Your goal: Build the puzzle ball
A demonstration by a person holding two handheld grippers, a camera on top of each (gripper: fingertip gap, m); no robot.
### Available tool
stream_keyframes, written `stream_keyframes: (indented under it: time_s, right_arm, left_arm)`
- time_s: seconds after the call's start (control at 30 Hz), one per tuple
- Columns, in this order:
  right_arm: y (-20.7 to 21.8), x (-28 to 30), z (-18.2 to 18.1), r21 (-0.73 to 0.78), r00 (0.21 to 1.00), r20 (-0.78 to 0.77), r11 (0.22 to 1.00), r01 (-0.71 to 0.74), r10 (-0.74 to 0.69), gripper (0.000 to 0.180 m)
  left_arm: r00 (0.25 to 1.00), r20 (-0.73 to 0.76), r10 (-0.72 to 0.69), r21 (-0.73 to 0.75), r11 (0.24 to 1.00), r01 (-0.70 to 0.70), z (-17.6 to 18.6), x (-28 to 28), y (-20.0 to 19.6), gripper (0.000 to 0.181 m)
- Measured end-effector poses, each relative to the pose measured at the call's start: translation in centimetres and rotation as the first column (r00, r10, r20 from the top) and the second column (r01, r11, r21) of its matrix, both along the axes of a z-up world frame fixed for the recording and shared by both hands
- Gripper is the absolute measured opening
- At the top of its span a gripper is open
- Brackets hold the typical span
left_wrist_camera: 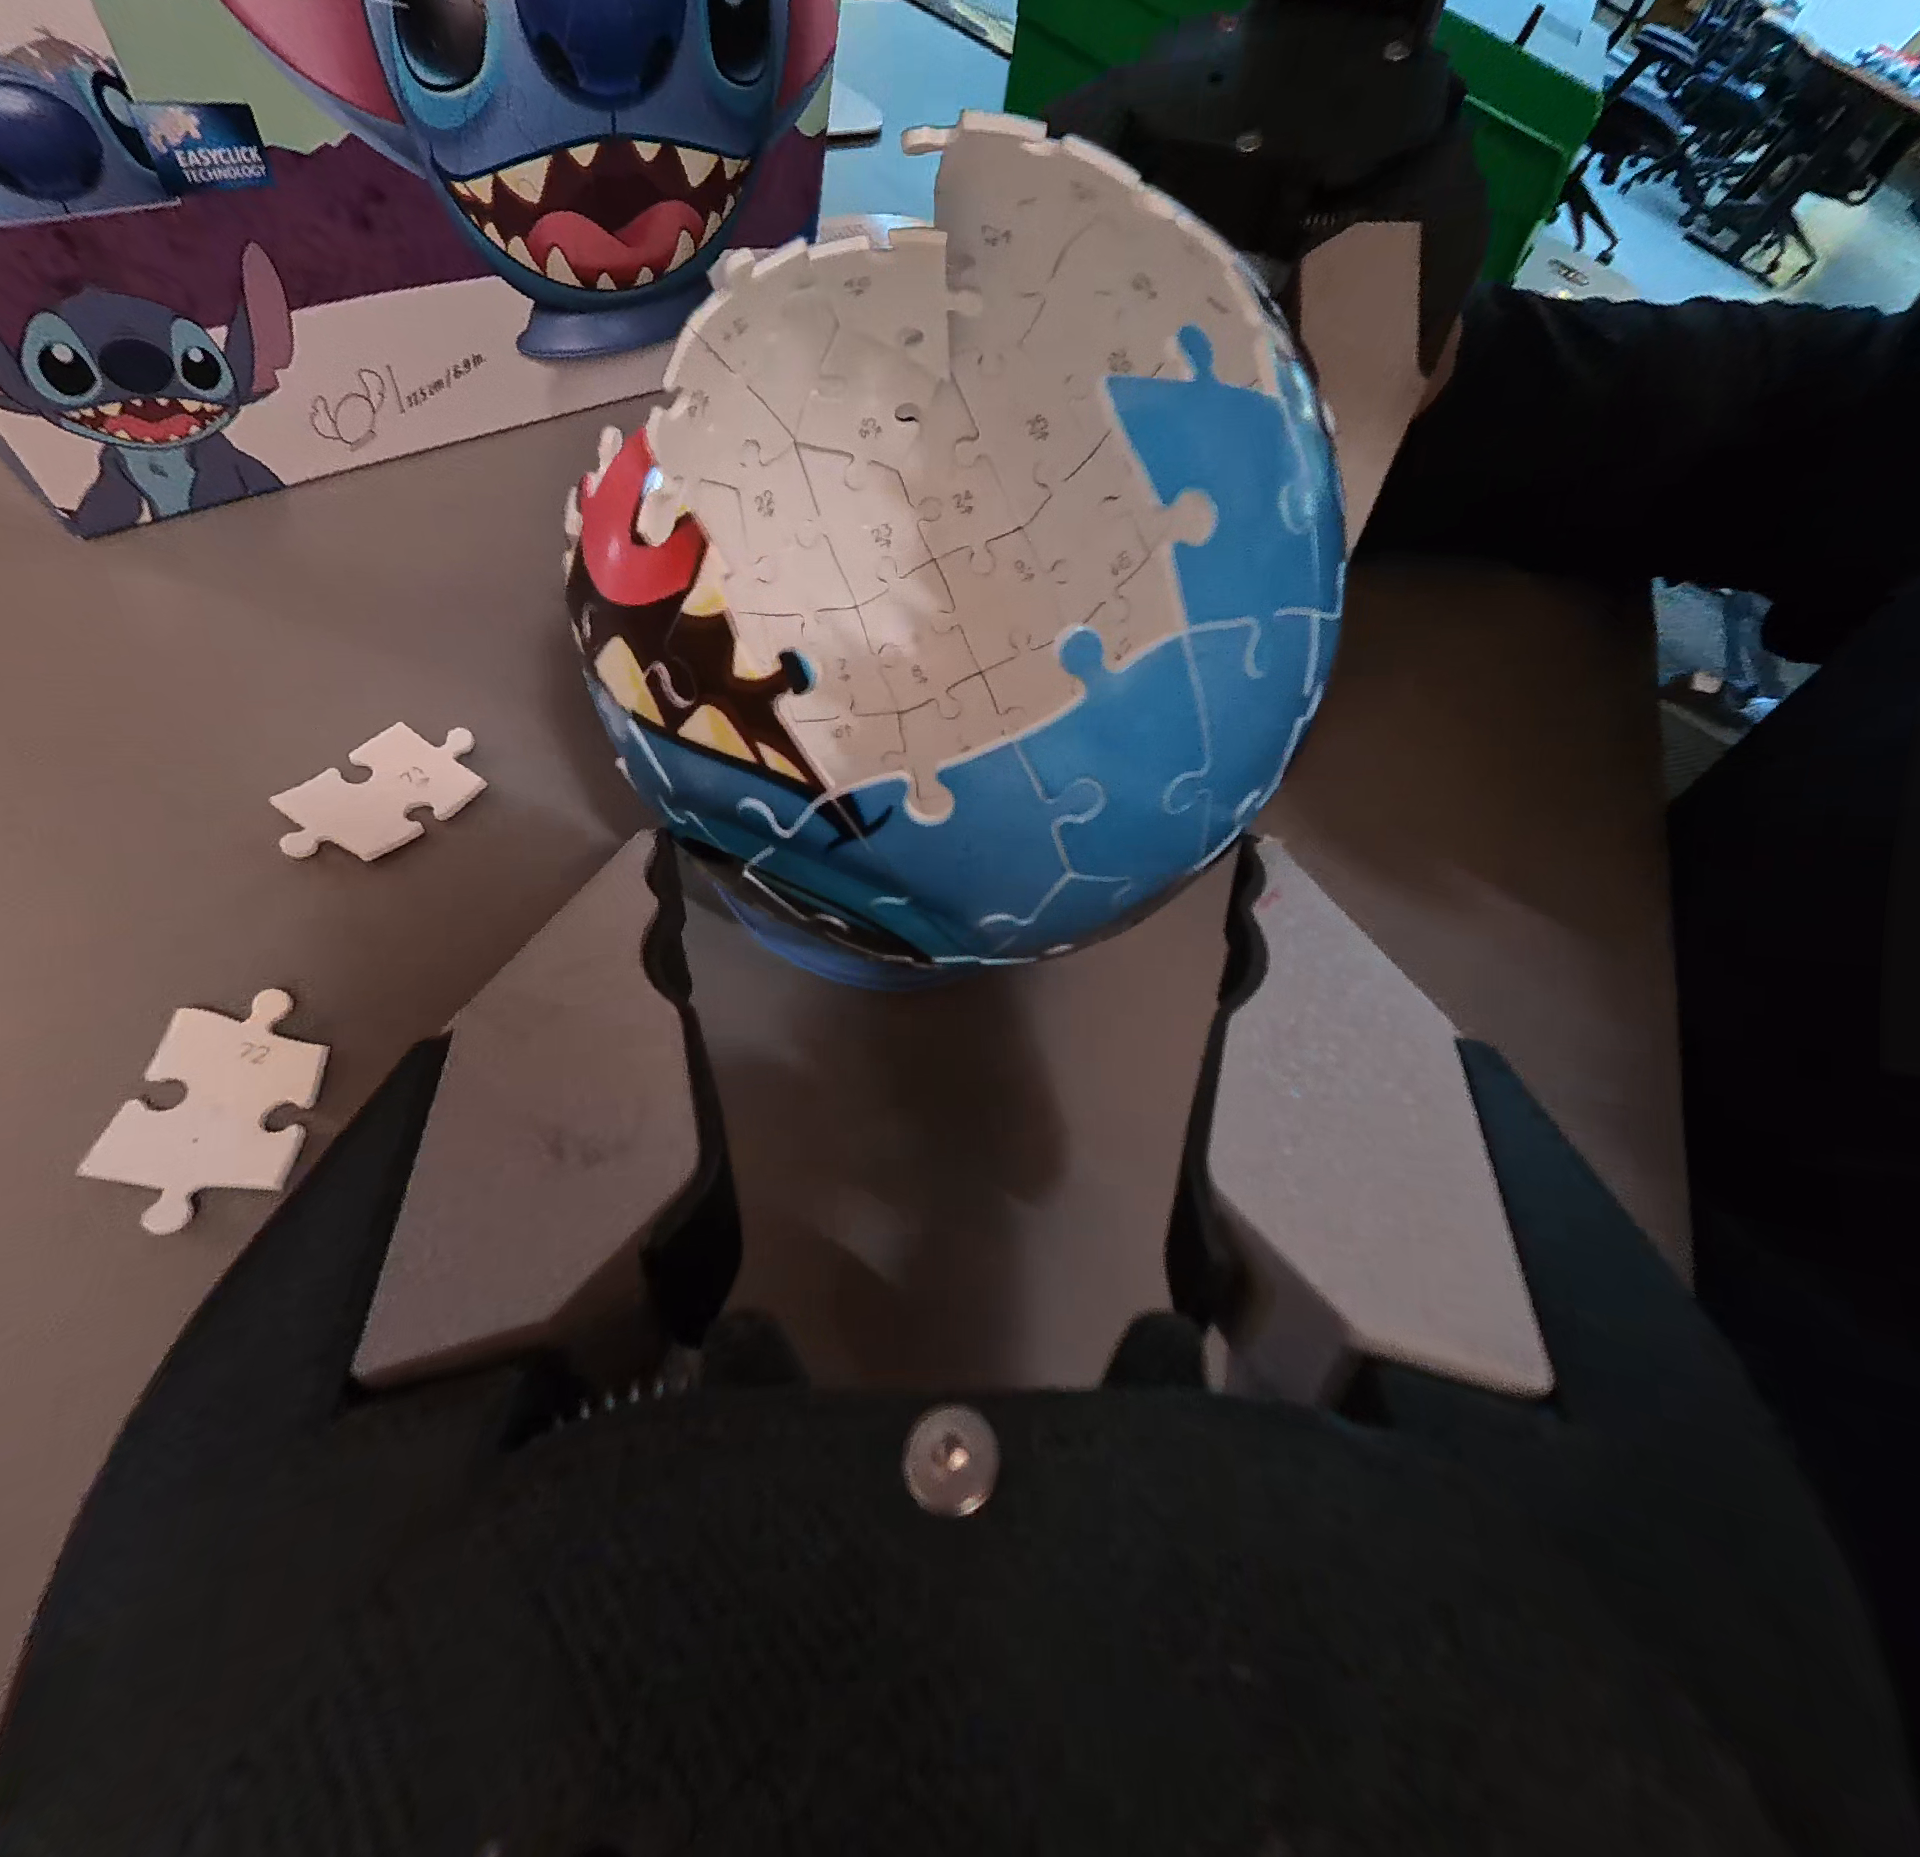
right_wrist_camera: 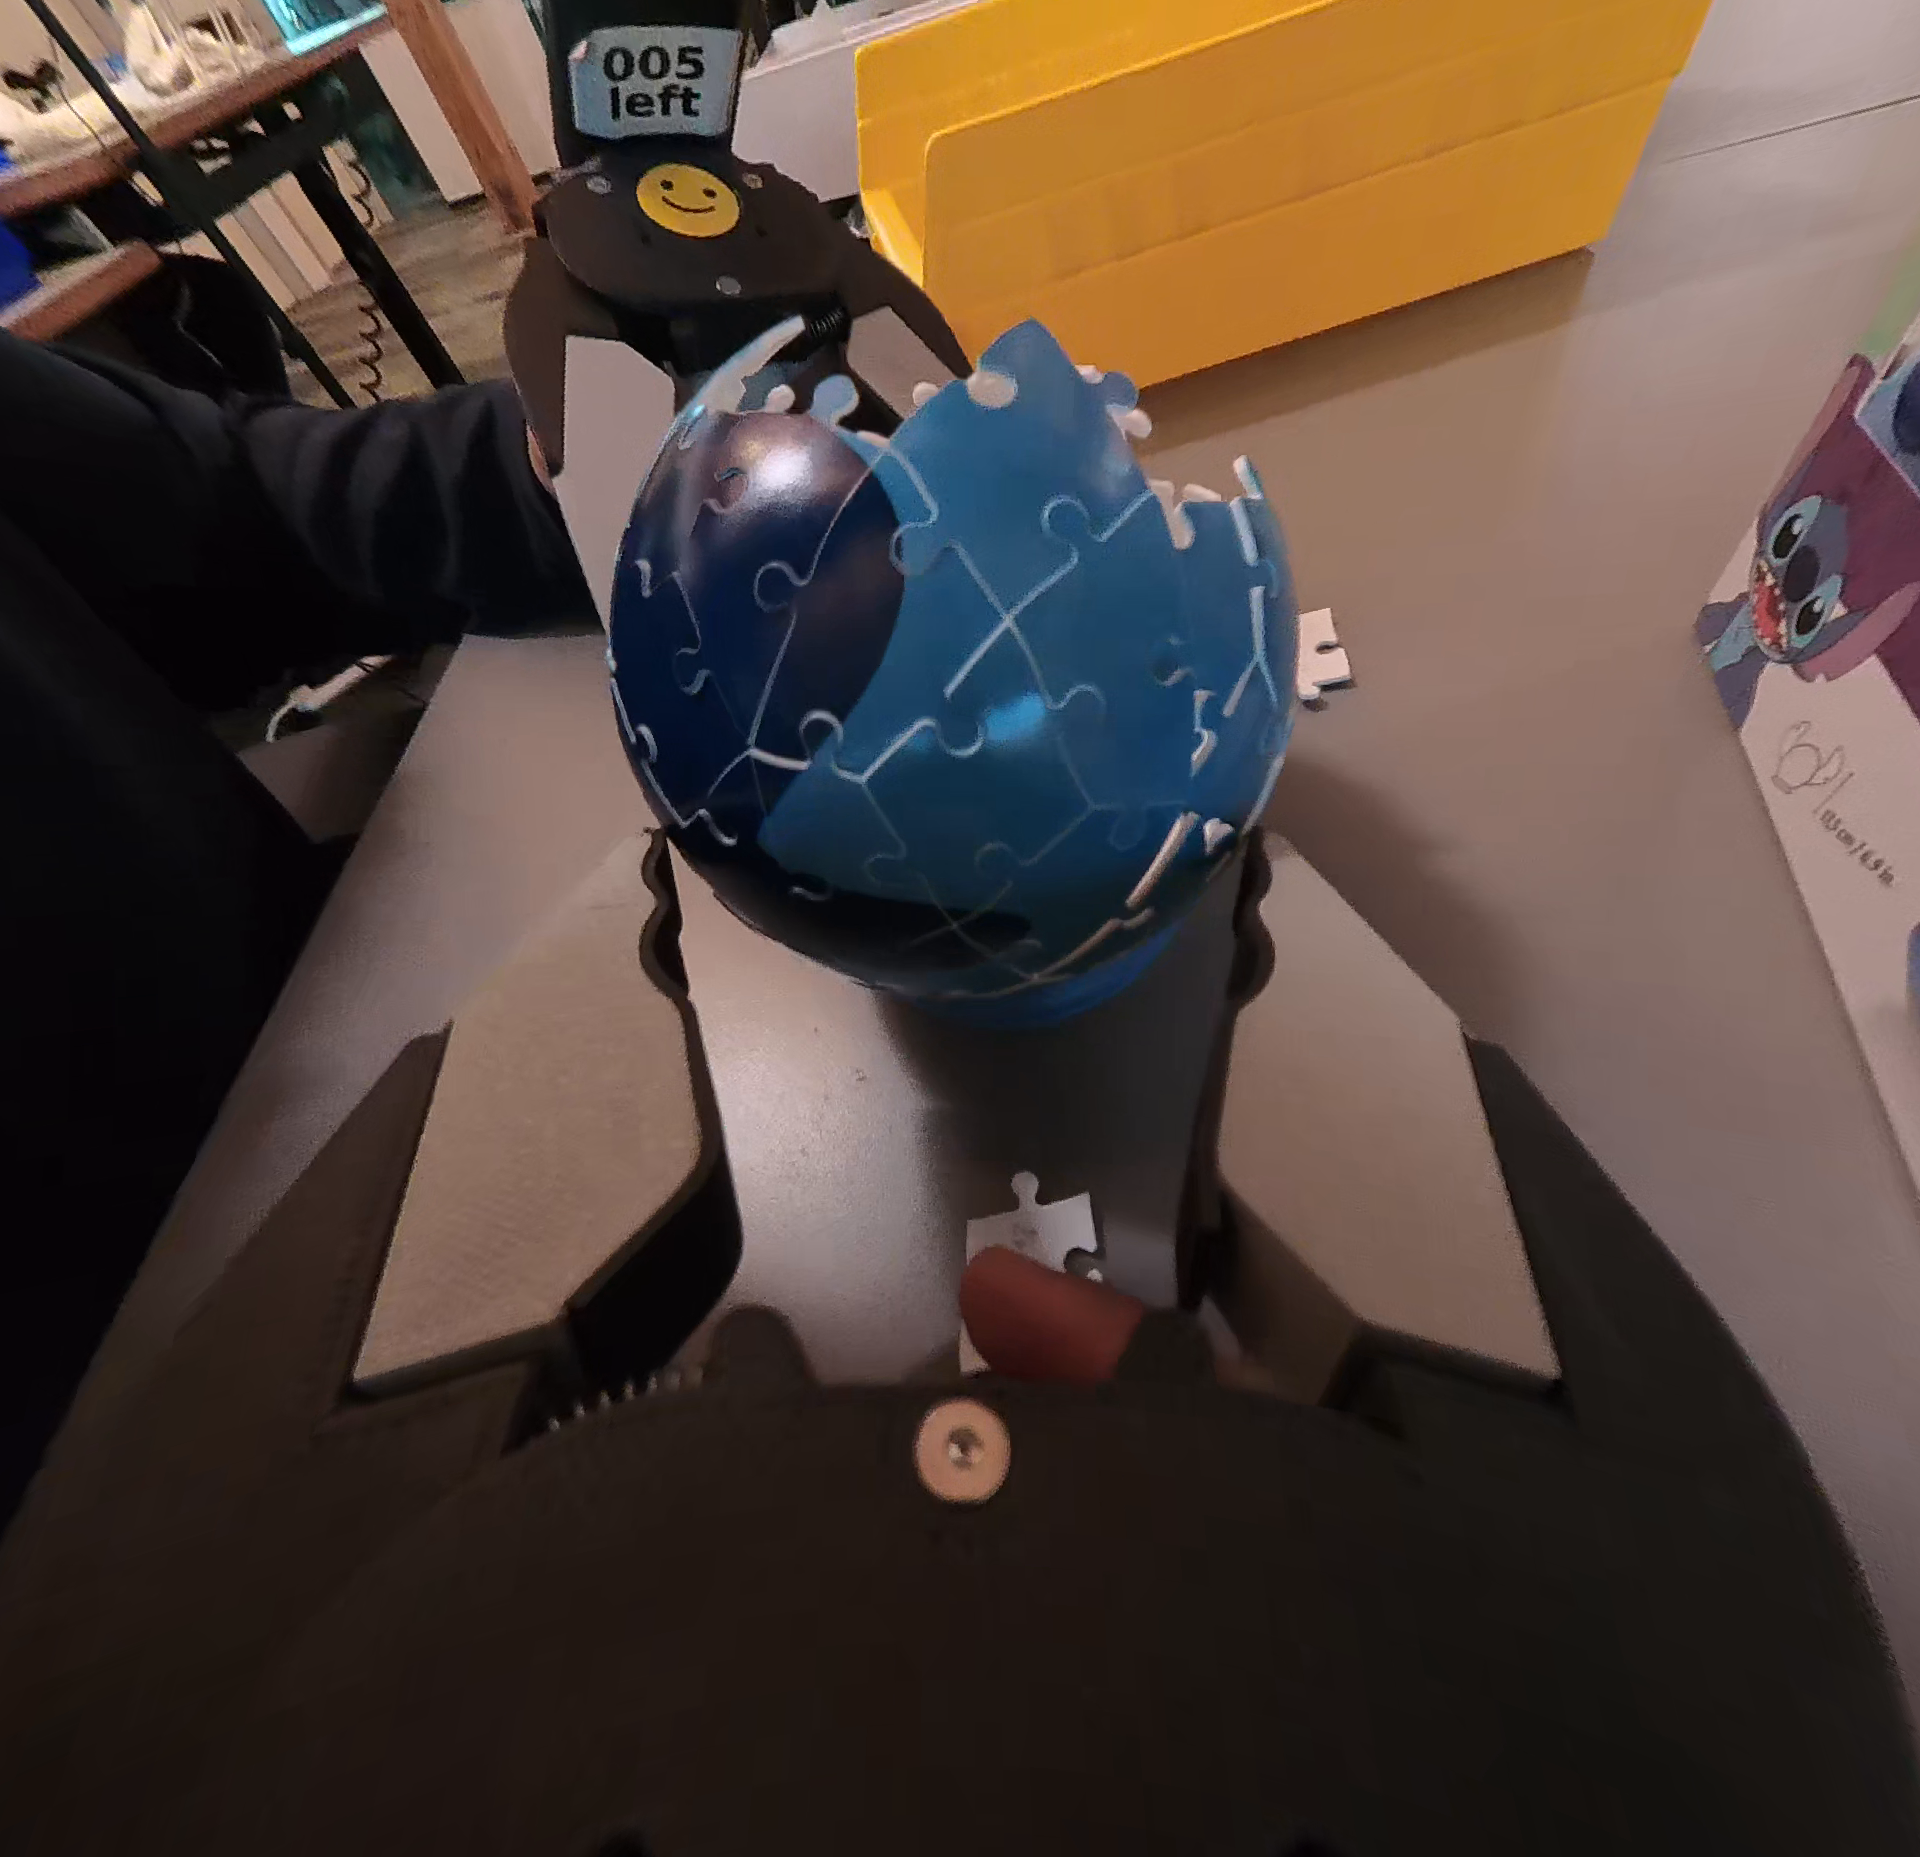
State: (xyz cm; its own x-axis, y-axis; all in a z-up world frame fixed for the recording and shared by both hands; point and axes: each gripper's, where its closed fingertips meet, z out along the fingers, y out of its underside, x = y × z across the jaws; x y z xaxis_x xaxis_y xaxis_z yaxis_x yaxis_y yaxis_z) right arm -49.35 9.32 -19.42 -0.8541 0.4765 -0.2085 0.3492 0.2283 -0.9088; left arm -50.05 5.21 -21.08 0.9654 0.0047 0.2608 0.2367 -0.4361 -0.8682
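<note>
The partly built puzzle ball [left_wrist_camera: 1039,747] stands on its blue stand on the grey table [left_wrist_camera: 260,644]. It is blue outside with a mouth print, and a wide gap shows its white inside. My left gripper [left_wrist_camera: 956,851] is open wide, its fingertips [left_wrist_camera: 665,872] against the ball's lower sides. My right gripper [right_wrist_camera: 956,851] is open wide on the opposite side of the ball [right_wrist_camera: 987,685], its fingertips [right_wrist_camera: 1252,872] also at the ball's lower sides. Each gripper shows behind the ball in the other's view. Two loose white pieces [left_wrist_camera: 379,789] [left_wrist_camera: 208,1111] lie to the left.
The puzzle box [left_wrist_camera: 416,197] stands at the back left and also shows in the right wrist view [right_wrist_camera: 1849,768]. A yellow bin [right_wrist_camera: 1299,145] stands behind the ball. A white piece [right_wrist_camera: 1039,1225] and a reddish-brown object [right_wrist_camera: 1039,1329] lie under my right gripper. A person's dark sleeve [right_wrist_camera: 260,519] is alongside. It is some 8 centimetres from my right tips to the white piece [right_wrist_camera: 1039,1225].
</note>
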Motion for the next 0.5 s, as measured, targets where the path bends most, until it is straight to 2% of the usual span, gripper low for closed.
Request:
stream_keyframes:
  time_s: [0.23,0.5]
  right_arm:
    - [0.02,0.18,-0.31,0.079,0.996,-0.089,0.997,-0.008,0.015,0.106]
    - [-0.48,0.14,-0.65,0.118,0.991,-0.127,0.993,-0.021,0.036,0.111]
  left_arm:
    - [0.989,-0.146,0.02,-0.005,1.0,-0.021,0.07,-0.04,0.11,0.104]
    - [0.976,-0.21,0.052,0.028,0.998,-0.047,0.96,-0.2,-0.25,0.102]
